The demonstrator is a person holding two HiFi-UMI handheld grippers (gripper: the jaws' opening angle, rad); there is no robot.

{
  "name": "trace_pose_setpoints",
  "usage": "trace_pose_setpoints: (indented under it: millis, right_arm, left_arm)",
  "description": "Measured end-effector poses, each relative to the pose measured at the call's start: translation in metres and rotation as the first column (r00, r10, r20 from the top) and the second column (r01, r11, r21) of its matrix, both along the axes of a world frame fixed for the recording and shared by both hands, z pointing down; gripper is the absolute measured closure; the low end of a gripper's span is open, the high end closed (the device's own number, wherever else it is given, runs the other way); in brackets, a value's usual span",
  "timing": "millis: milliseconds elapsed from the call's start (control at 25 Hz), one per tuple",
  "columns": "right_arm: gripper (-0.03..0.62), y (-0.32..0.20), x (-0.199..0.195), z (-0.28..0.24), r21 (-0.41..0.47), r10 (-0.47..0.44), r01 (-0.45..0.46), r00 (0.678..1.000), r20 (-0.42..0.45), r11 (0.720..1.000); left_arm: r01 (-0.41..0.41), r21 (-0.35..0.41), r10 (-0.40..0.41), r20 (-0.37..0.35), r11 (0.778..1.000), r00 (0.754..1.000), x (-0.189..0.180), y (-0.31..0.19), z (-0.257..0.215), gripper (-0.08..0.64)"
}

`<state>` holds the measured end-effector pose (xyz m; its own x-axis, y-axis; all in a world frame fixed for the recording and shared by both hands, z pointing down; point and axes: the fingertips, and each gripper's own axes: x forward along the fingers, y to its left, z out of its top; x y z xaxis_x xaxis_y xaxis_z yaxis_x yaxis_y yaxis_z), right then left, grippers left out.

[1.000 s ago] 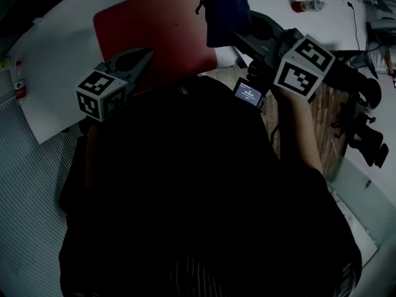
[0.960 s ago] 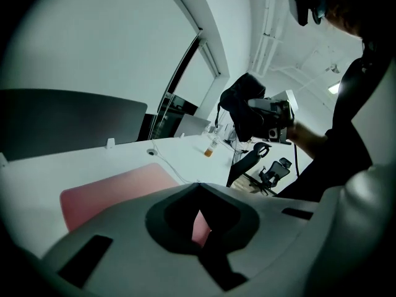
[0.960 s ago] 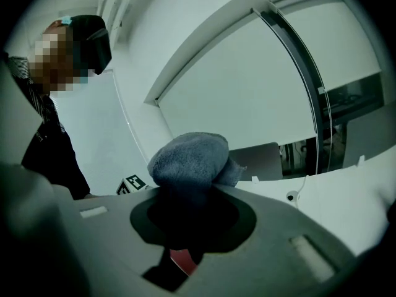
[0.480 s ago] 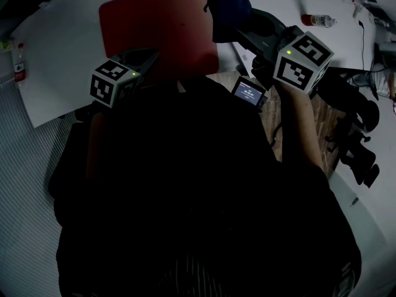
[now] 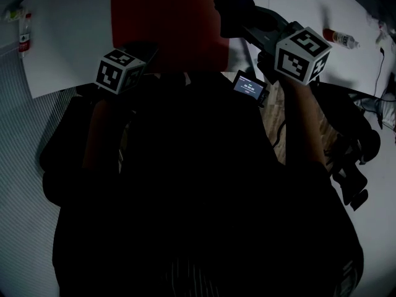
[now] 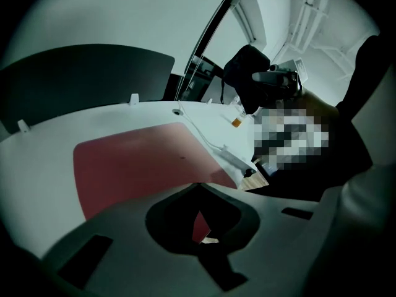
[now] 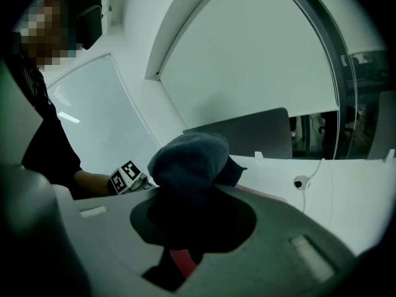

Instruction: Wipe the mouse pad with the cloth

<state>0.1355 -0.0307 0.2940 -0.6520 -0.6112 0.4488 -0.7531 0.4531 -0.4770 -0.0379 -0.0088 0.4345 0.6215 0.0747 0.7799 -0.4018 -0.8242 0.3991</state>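
Note:
The red mouse pad [image 5: 167,23] lies flat on the white table [image 5: 68,48] ahead of me; it also fills the left gripper view [image 6: 136,159]. A dark blue cloth [image 5: 234,8] hangs bunched from my right gripper [image 5: 238,17], which is shut on it and held off the pad's right edge. In the right gripper view the cloth [image 7: 189,159] bulges out of the jaws. My left gripper [image 5: 148,51] hovers over the pad's near edge, shut with nothing in it [image 6: 197,187].
A small bottle [image 5: 339,38] lies on the table at the far right, another bottle [image 5: 25,33] stands at the far left. A cable [image 6: 207,138] runs along the table past the pad. A wooden surface [image 5: 272,119] and dark gear [image 5: 352,147] sit at my right.
Both grippers have moved forward and up toward the table. The cloth stays clamped in the right gripper and now hangs nearer the pad's right edge.

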Motion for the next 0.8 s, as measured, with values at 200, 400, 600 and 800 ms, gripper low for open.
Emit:
trace_pose_setpoints:
  millis: [200, 400, 600, 800]
  right_arm:
    - [0.523, -0.015, -0.003, 0.023, -0.025, -0.047, 0.046, 0.999, -0.028, 0.999]
    - [0.523, -0.024, -0.007, 0.049, -0.062, -0.088, 0.084, 0.995, -0.056, 0.995]
    - [0.523, -0.034, -0.007, 0.068, -0.083, -0.117, 0.11, 0.989, -0.091, 0.991]
    - [0.523, -0.039, -0.011, 0.089, -0.117, -0.142, 0.13, 0.985, -0.098, 0.985]
  left_arm:
    - [0.048, -0.024, -0.047, 0.064, 0.999, 0.997, -0.014, -0.006, 0.021, 0.557]
    - [0.072, -0.011, -0.07, 0.103, 0.997, 0.992, -0.021, -0.018, 0.038, 0.556]
    - [0.101, -0.008, -0.099, 0.129, 0.995, 0.987, -0.022, -0.029, 0.056, 0.555]
    - [0.113, -0.048, -0.098, 0.241, 0.992, 0.965, -0.042, -0.03, 0.104, 0.557]
